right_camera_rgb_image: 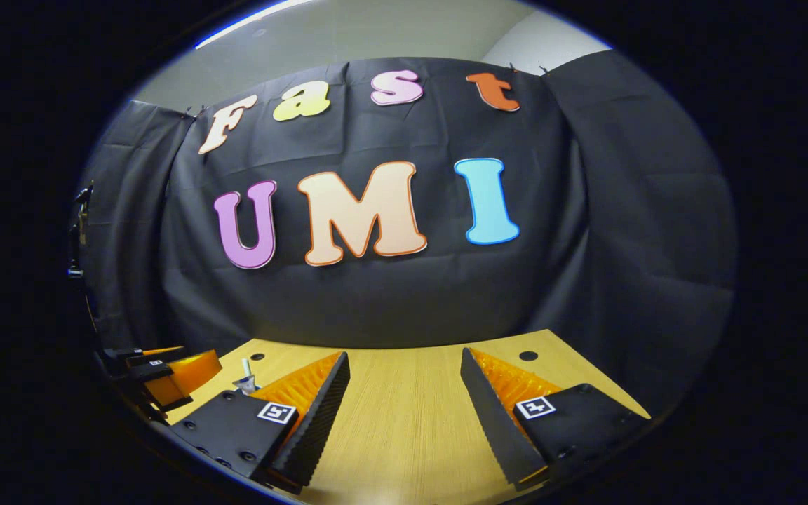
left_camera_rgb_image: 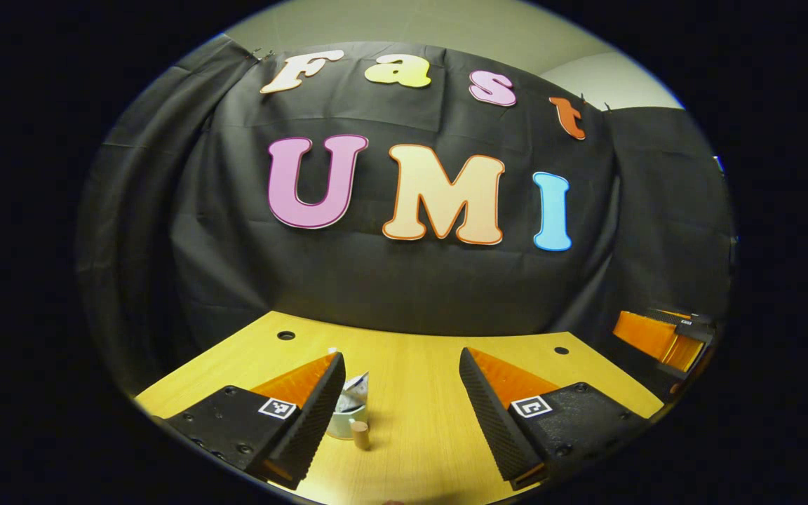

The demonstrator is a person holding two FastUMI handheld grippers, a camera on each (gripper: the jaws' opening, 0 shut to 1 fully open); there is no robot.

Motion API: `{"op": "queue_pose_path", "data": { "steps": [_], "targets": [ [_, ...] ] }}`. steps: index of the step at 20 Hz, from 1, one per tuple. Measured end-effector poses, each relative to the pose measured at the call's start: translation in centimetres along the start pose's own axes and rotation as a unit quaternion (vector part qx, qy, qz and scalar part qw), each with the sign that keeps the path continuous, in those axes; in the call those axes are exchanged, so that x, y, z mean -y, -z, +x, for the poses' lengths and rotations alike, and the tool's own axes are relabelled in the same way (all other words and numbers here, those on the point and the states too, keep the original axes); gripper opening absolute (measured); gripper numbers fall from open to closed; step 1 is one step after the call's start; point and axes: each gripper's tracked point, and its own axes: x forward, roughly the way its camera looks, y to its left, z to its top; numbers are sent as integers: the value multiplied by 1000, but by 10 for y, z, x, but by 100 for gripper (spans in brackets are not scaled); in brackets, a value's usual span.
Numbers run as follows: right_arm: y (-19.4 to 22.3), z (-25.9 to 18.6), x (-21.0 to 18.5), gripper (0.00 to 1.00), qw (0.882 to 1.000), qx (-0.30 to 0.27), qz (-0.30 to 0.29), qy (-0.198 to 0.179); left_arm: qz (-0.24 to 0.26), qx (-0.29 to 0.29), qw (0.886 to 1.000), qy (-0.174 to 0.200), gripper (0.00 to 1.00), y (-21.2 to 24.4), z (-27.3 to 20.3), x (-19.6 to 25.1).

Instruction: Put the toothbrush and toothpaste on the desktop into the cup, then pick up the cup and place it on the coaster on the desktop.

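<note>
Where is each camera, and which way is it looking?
Left gripper view: rides on the left gripper, looks forward over the table toward the wall; its fingers are spread apart, a cup near the left one, and the right gripper is off to the side.
Right gripper view: rides on the right gripper, facing the same wall; fingers spread, left gripper at its left.
Shared: table, wall, the other gripper.

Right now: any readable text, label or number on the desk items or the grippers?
No readable words or numbers.
left gripper: square black-and-white markers on its fingers; patterns, not text.
right gripper: same kind of markers.
cup: any print on the toothpaste tube in it is too small and blurred to read.
</note>
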Motion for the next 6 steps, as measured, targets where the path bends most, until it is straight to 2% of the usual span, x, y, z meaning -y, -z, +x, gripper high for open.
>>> {"op": "queue_pose_path", "data": {
  "steps": [6],
  "targets": [
    [-23, -11, 16, 97, 998, 29, -11, 47, 4, 12, 1000, 25, 94, -18, 3, 1]
  ]
}}
